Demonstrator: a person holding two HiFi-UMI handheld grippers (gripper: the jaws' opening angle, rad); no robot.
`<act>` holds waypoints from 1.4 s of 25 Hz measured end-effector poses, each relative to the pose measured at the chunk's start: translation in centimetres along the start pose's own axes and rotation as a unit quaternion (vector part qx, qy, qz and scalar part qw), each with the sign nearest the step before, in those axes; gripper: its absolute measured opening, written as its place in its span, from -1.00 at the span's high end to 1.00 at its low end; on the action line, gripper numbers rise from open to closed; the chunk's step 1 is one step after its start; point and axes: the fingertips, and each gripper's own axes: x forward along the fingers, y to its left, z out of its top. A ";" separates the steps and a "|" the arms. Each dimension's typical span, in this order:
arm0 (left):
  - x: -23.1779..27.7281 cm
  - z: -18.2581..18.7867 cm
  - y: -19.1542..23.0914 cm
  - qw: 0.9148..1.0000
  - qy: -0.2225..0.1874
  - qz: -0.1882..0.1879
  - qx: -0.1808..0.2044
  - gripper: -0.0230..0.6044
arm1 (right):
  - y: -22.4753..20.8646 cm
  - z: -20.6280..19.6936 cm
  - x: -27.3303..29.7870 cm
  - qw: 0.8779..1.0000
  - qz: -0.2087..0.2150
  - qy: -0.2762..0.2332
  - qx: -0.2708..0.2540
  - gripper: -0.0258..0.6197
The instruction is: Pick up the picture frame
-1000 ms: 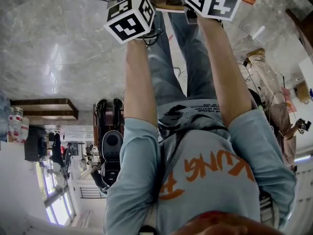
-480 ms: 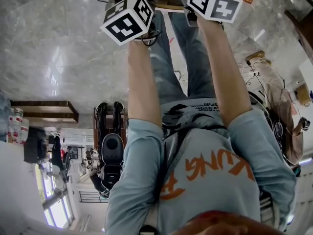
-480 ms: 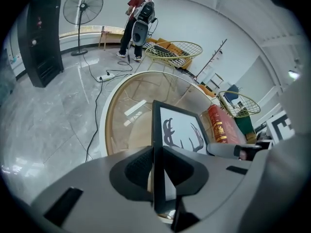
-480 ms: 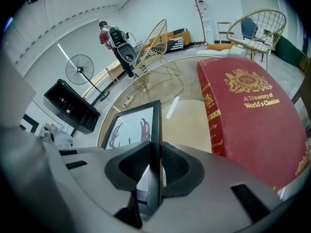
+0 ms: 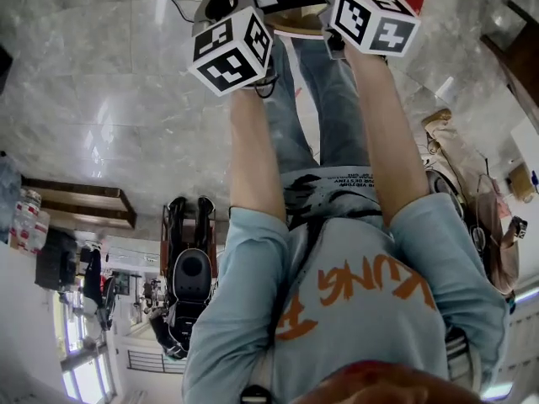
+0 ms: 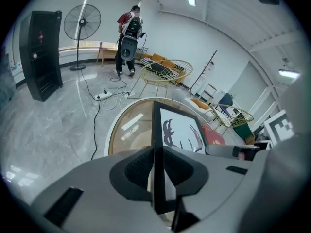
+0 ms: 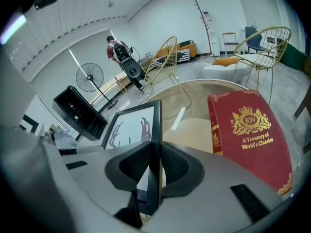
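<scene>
The picture frame (image 6: 177,127) has a thin black rim and a white print of dark antlers. It hangs above a round glass-topped table (image 6: 121,130), held edge-on from both sides. My left gripper (image 6: 158,171) is shut on the frame's left rim. My right gripper (image 7: 154,166) is shut on the frame's (image 7: 130,127) right rim; its jaws have just been closing, and their pads press on the rim between them. In the head view only the marker cubes show, the left (image 5: 229,50) and the right (image 5: 376,21), at the ends of the person's outstretched arms.
A red hardback book (image 7: 248,130) lies on the table to the right of the frame. Yellow wire chairs (image 6: 164,72) stand beyond the table. Farther off on the grey marble floor are a floor fan (image 6: 81,21), a black cabinet (image 6: 43,52), a trailing cable (image 6: 104,95) and a person (image 6: 129,33).
In the head view both marker cubes have shifted a little, the left one rightward and down. More of the table edge and red book shows at the top.
</scene>
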 end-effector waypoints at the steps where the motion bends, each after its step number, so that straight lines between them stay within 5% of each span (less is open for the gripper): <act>1: -0.6 0.9 -0.4 1.000 -0.006 -0.003 0.001 0.67 | 0.4 0.8 -0.6 1.000 0.003 -0.008 -0.001 0.71; 19: -14.6 17.6 -6.8 0.990 -0.134 -0.024 0.036 0.68 | 10.3 17.1 -14.0 0.987 0.033 -0.140 -0.077 0.71; 35: -30.2 30.8 -12.0 0.954 -0.273 -0.060 0.103 0.68 | 20.2 29.3 -27.4 0.949 0.059 -0.286 -0.122 0.71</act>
